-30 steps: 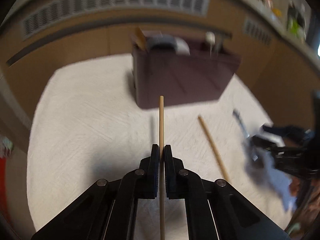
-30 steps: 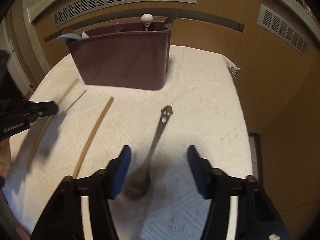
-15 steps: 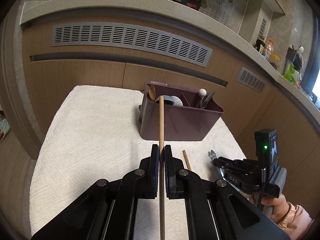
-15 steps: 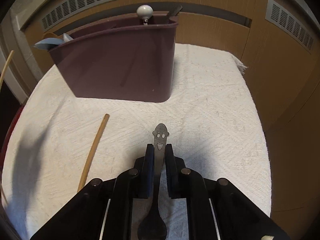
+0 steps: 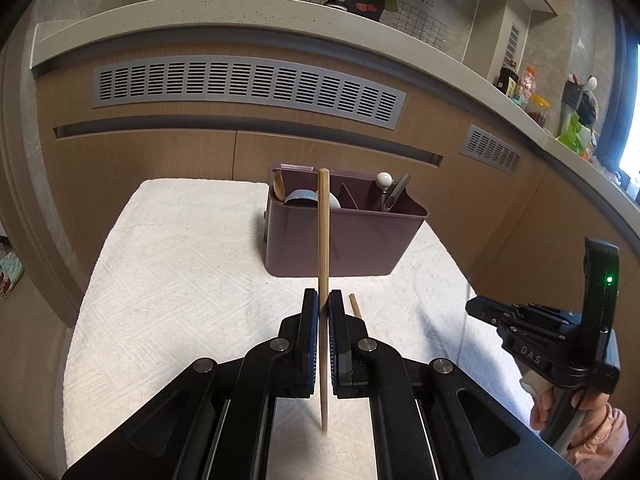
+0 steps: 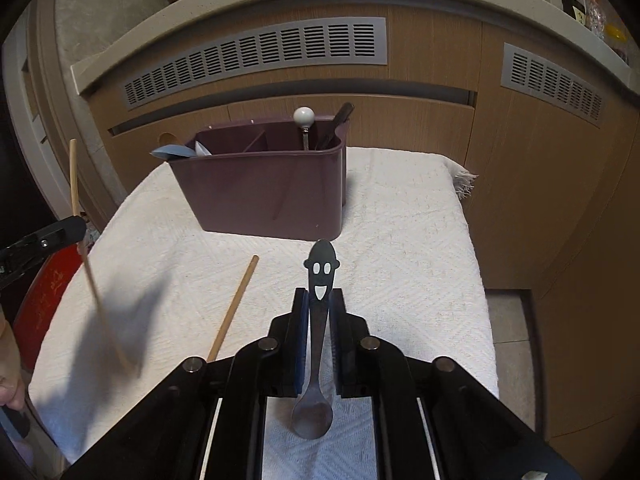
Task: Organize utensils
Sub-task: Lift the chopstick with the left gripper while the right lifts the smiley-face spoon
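Note:
My left gripper [image 5: 323,298] is shut on a wooden chopstick [image 5: 323,240] and holds it upright above the white cloth, in front of the maroon utensil caddy [image 5: 340,240]. The same chopstick [image 6: 82,216] shows at the left of the right wrist view. My right gripper [image 6: 320,296] is shut on a metal spoon [image 6: 318,320] with a smiling-face handle, lifted off the cloth, bowl towards me. A second chopstick [image 6: 234,308] lies on the cloth; its tip [image 5: 354,306] shows beside my left fingers. The caddy [image 6: 272,196] holds several utensils.
The white cloth [image 5: 180,280] covers a small table set against wooden cabinets with grey vents [image 5: 248,84]. A cloth fringe [image 6: 464,182] hangs at the far right corner. The right gripper body [image 5: 552,344] and the hand holding it are at the table's right edge.
My right gripper closed on the spoon and lifted it. My left gripper raised and tilted the chopstick upright, and both grippers now face the caddy from higher up.

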### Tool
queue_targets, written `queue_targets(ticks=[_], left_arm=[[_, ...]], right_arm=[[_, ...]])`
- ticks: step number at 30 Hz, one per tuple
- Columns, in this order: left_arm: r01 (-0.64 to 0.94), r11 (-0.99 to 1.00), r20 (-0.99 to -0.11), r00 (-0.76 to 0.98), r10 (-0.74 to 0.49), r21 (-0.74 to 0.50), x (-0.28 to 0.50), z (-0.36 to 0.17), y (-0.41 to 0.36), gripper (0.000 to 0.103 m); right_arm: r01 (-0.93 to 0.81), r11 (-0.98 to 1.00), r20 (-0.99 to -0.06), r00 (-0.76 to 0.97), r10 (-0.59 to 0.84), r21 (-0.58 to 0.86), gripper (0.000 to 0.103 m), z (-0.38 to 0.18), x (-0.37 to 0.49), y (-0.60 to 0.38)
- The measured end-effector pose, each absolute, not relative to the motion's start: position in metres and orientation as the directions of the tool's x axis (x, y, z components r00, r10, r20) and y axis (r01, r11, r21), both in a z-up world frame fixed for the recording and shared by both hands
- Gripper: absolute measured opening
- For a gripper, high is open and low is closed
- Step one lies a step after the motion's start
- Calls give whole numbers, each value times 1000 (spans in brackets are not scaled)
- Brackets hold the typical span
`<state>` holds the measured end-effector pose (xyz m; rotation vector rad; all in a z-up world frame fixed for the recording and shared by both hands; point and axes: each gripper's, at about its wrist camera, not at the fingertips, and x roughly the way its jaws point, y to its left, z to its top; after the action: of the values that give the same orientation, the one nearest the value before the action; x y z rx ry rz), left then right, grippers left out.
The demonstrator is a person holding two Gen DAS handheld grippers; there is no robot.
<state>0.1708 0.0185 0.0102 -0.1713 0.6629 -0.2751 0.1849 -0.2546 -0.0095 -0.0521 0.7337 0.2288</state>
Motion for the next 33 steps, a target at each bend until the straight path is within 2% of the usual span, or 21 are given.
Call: queue_targets(ticks=[7,11,13,15,16,17,21,26,31,33], left_arm=[[196,952,-578,759,-300,-237,162,15,18,5],[197,952,-578,759,-299,-235,160,16,20,5],[193,952,-579,759,-299,-238,160,15,22,5],[189,952,-580,759,-297,-240,160,14,23,5],[189,952,-579,759,-298,-241,160,14,24,5],[189,952,-580,759,-298,-242,159,14,24,5],[187,951,-580,757,-300,-248,158,13,25,5],[183,949,-580,756,-303,-256,160,12,26,5],[176,950,-586,753,-299,-259,160,9,28,5],[170,948,-584,753,-302,-270,160,9,30,5]], right_arm=[[-241,970,-639,745,193,12,5,3,173,-252],[-219,975,-680,719,143,-26,6,-11,179,-256],[-218,976,-710,688,149,-7,13,-22,181,-260],[-220,975,-728,666,163,16,26,-33,180,-263],[-230,973,-738,650,180,34,38,-39,178,-264],[-235,971,-741,644,190,45,43,-43,175,-264],[-228,973,-748,639,181,40,43,-61,154,-263],[-163,981,-750,635,185,103,43,-79,139,-260],[-130,991,-748,660,71,-21,42,-84,146,-247],[-138,987,-746,664,36,-75,34,-84,149,-241]])
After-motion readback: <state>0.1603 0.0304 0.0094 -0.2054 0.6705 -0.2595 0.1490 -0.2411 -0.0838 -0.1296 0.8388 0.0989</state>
